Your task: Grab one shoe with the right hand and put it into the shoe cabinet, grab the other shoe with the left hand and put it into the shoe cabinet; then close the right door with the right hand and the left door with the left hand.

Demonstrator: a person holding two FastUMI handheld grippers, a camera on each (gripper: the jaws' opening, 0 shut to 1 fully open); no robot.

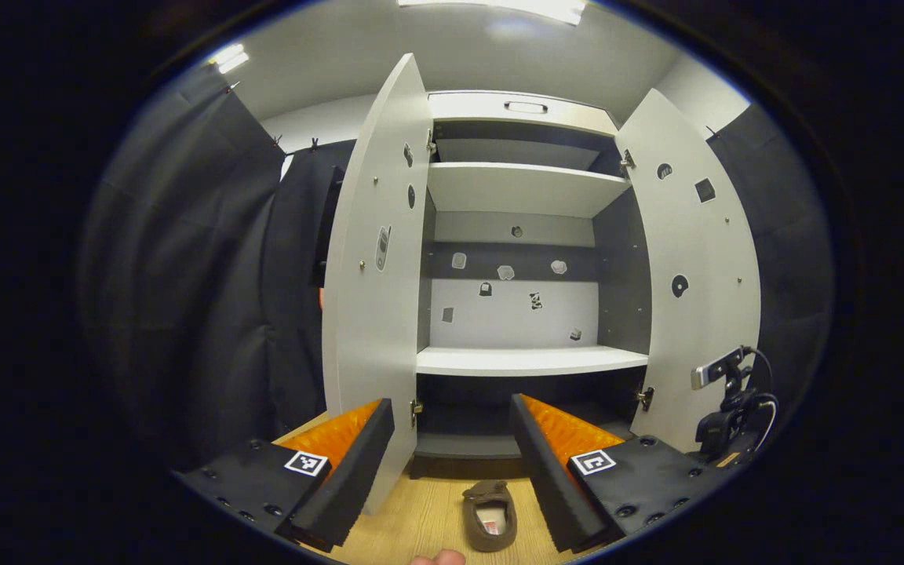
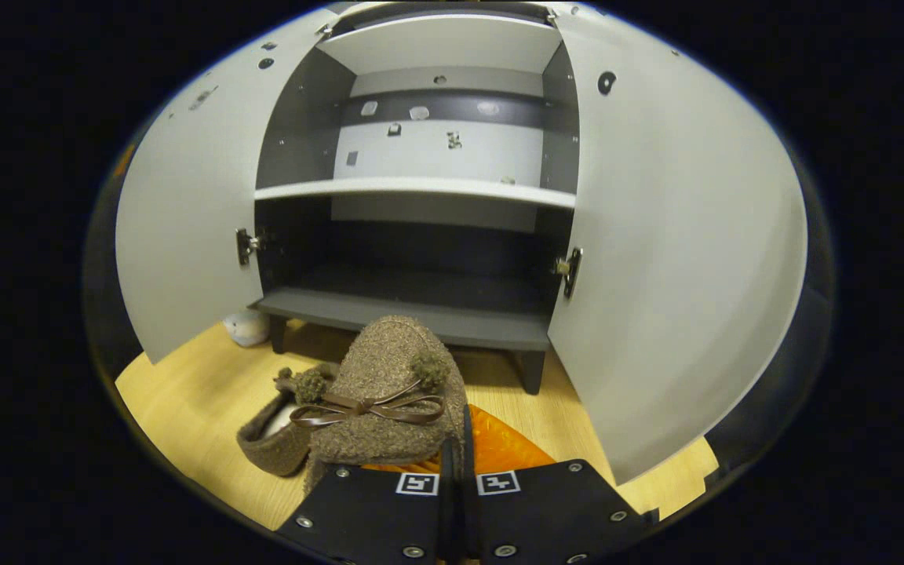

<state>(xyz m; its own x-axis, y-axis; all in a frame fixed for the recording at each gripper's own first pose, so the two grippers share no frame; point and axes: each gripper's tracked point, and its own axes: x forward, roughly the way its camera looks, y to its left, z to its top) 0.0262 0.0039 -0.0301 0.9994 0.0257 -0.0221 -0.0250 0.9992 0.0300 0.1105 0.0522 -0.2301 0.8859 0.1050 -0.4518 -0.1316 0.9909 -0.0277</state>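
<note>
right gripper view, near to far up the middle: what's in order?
Right gripper, fingers closed on the edge of the held shoe → bare wooden floor → cabinet's dark bottom shelf → white middle shelf → back wall with stickers.

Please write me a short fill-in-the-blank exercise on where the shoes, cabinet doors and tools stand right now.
1. Both cabinet doors stand ___.
2. The right tool grips a ___ shoe.
3. The left tool is ___ and empty.
4. The other shoe lies on the wooden ___.

Missing words: open; brown; open; floor
</note>
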